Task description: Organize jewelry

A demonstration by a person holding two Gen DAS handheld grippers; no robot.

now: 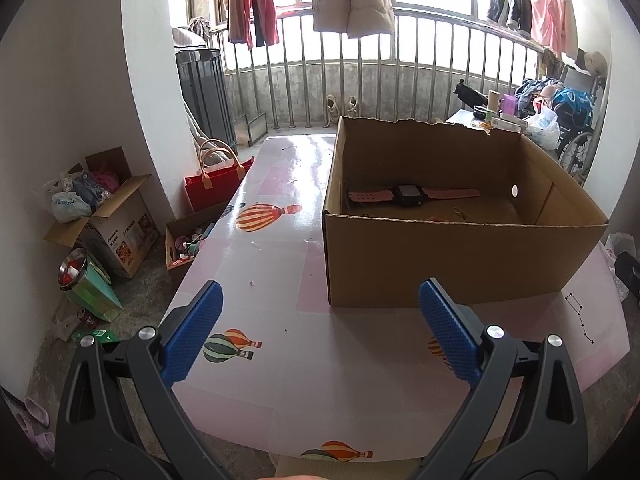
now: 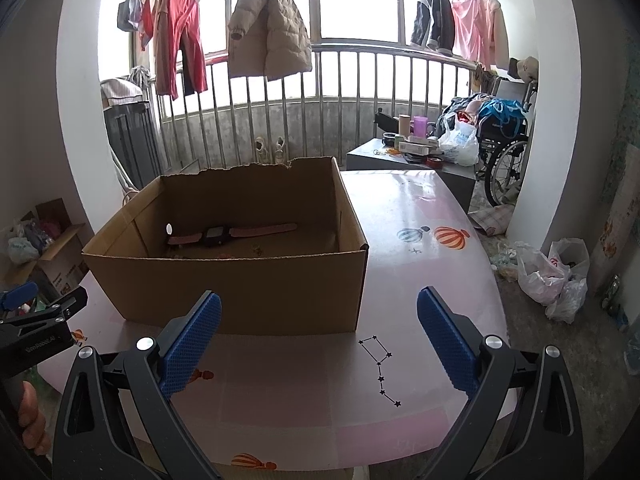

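Observation:
An open cardboard box (image 1: 440,260) stands on the pink table (image 1: 280,380); it also shows in the right wrist view (image 2: 240,288). Inside lies a watch with a black face and pink strap (image 1: 408,194), also seen in the right wrist view (image 2: 218,236). A small gold ring or earring (image 1: 458,212) lies near it on the box floor, also in the right wrist view (image 2: 256,249). My left gripper (image 1: 320,308) is open and empty, in front of the box. My right gripper (image 2: 319,316) is open and empty, at the box's near right corner.
The table (image 2: 420,272) has balloon prints. Cardboard boxes (image 1: 108,220) and a red bag (image 1: 216,184) stand on the floor at the left. Plastic bags (image 2: 552,272) and a wheelchair (image 2: 504,152) are at the right. A railing with hanging clothes (image 2: 272,20) is behind.

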